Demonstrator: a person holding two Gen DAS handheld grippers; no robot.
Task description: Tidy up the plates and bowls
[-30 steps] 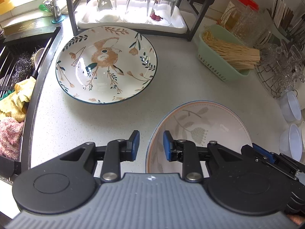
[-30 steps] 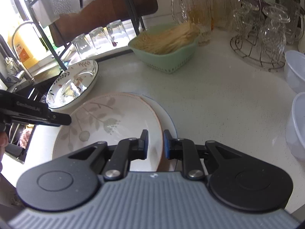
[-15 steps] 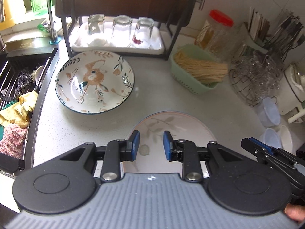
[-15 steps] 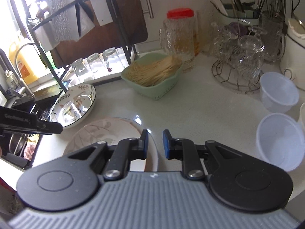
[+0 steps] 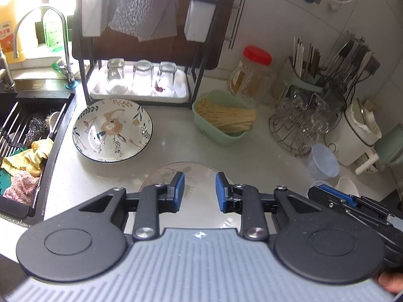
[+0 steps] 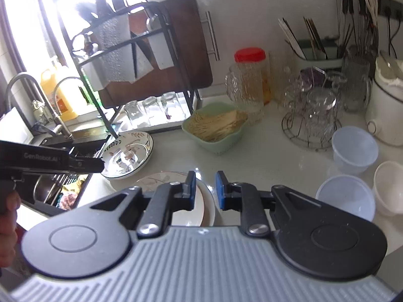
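Note:
A floral plate (image 5: 112, 130) (image 6: 128, 153) lies on the white counter beside the sink. Nearer to me, a pale leaf-patterned plate (image 5: 161, 176) (image 6: 156, 180) rests on another plate whose rim (image 6: 207, 201) shows at its right. My left gripper (image 5: 200, 176) hovers high above the pale plate. Its blue pads stand a little apart with nothing between them. My right gripper (image 6: 205, 176) hangs over the stack's right edge, also narrowly open and empty. Translucent plastic bowls (image 6: 355, 151) (image 6: 345, 198) and a white one (image 6: 389, 186) sit at the right.
A green basket of sticks (image 5: 224, 120) stands behind the plates. A black dish rack with three upturned glasses (image 5: 141, 80) is at the back. The sink with cloths (image 5: 25, 130) lies left. A wire stand of glassware (image 5: 299, 125) and a white pot (image 5: 357, 130) crowd the right.
Both grippers have risen and drawn back from the counter, so the plates look smaller and more of the rack and wall shows. The jaws keep the same narrow gaps.

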